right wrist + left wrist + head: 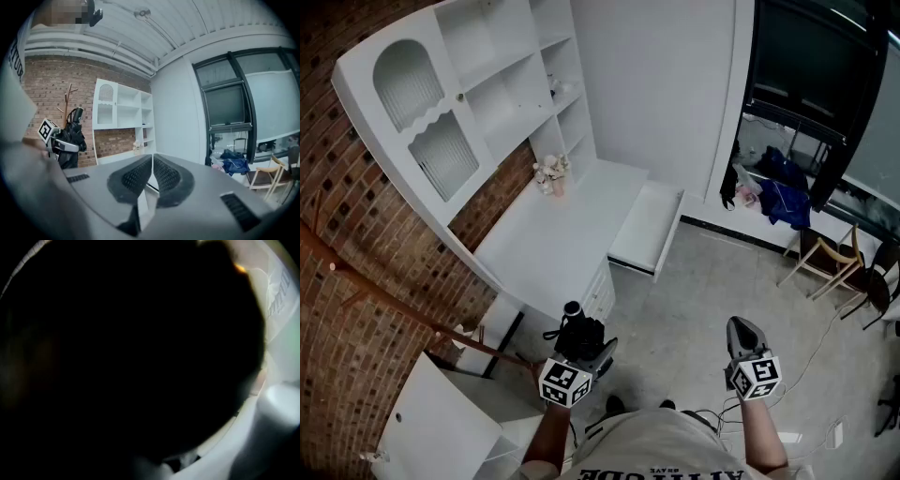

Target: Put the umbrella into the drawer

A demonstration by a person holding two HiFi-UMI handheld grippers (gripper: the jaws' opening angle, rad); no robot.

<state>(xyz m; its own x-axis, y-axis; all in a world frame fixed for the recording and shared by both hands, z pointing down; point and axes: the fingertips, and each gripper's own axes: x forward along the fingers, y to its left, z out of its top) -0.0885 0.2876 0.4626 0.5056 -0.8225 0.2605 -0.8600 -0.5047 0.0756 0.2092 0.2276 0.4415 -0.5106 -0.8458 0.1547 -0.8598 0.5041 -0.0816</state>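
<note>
A black folded umbrella (578,330) stands upright, handle up, in my left gripper (591,356), which is shut on it low in the head view, just in front of the white desk. In the left gripper view the dark umbrella (131,357) fills nearly the whole picture. The right gripper view shows the umbrella (72,136) held at far left. An open white drawer (649,228) juts out from the desk's far end. My right gripper (742,330) hangs over the floor to the right, its ribbed pads (136,176) pressed together with nothing between them.
A white desk (553,244) with a tall shelf unit (487,94) stands along the brick wall; a small flower ornament (551,175) sits on it. A wooden coat rack (356,272) is at left. A chair (825,258) and blue clothes (783,192) lie at right.
</note>
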